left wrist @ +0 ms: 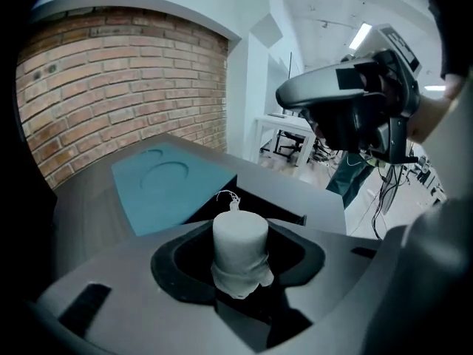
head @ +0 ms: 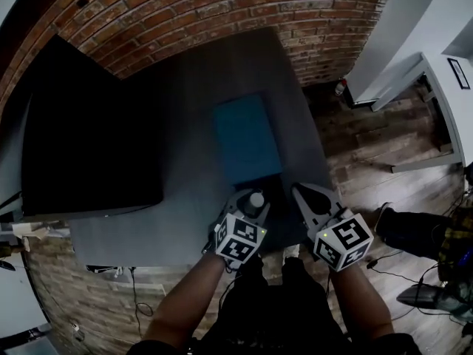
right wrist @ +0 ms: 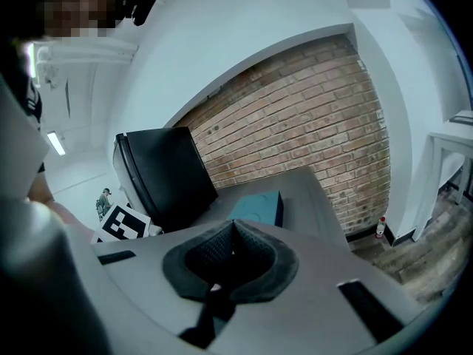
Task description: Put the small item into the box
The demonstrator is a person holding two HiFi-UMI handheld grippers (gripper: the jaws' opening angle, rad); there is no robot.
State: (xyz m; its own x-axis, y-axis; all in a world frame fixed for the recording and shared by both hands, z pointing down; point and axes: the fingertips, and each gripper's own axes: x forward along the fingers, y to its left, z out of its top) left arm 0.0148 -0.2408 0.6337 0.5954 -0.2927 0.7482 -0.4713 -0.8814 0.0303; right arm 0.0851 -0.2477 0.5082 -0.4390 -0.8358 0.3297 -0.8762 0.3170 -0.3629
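A small white cylinder [left wrist: 240,251] with a thin thread on top sits upright between the jaws of my left gripper [left wrist: 240,272], which is shut on it. In the head view the same white item [head: 256,198] shows at the left gripper [head: 250,205], just short of the near end of the teal box [head: 247,139]. The box top [left wrist: 170,183] has a round recess. My right gripper [head: 301,192] hovers beside the left one, near the table's front right corner. Its jaws [right wrist: 233,226] are shut with nothing between them. The box [right wrist: 259,205] lies ahead of it.
A large black slab-like object [head: 89,139] covers the left part of the grey table [head: 185,87]. A brick wall [head: 222,6] stands behind. The table edge and wooden floor [head: 369,146] lie to the right, with white furniture further off.
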